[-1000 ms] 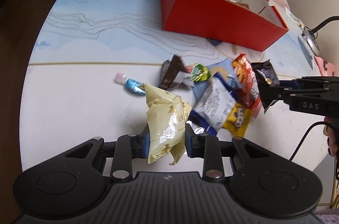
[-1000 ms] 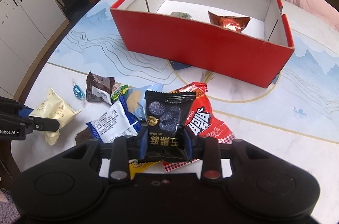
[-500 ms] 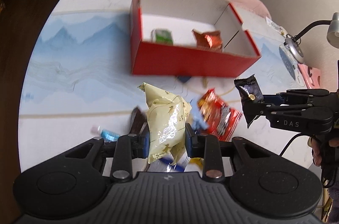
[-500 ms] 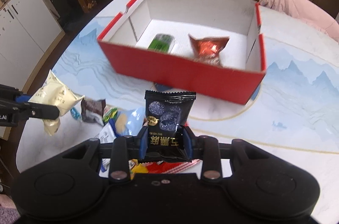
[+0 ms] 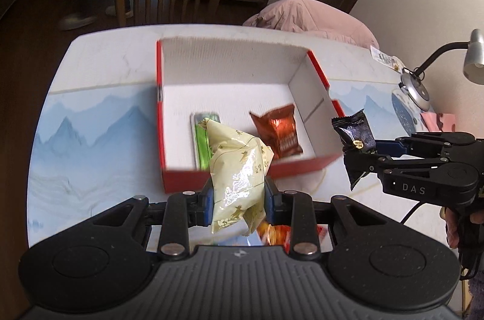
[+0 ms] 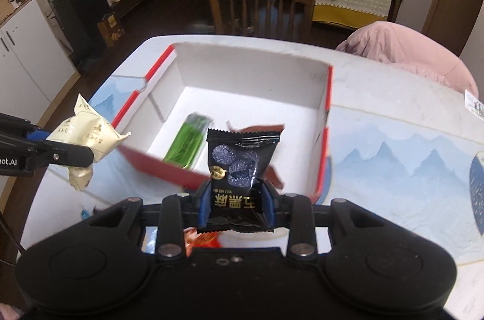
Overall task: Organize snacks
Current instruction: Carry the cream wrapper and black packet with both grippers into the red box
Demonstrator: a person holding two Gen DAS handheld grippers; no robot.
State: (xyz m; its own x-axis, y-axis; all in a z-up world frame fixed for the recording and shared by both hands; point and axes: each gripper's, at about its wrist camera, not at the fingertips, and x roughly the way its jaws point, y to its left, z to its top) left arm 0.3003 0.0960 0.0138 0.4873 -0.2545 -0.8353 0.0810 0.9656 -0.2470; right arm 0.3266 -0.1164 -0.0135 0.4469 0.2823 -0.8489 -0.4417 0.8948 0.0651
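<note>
My left gripper is shut on a cream snack packet with gold stars, held in the air just before the near wall of the red box. My right gripper is shut on a black snack packet, also raised near the box's front edge. Inside the white-lined box lie a green packet and an orange-brown packet. In the right wrist view the cream packet and the green packet show too; the black packet shows in the left wrist view.
The box sits on a white table with a blue mountain print. Red-orange snack packets lie below my grippers, mostly hidden. A desk lamp stands at the right edge. A wooden chair and a pink cushion are behind the table.
Both grippers have lifted and moved forward with their packets, from above the snack pile to the box's near wall. The box interior now fills the middle of both views.
</note>
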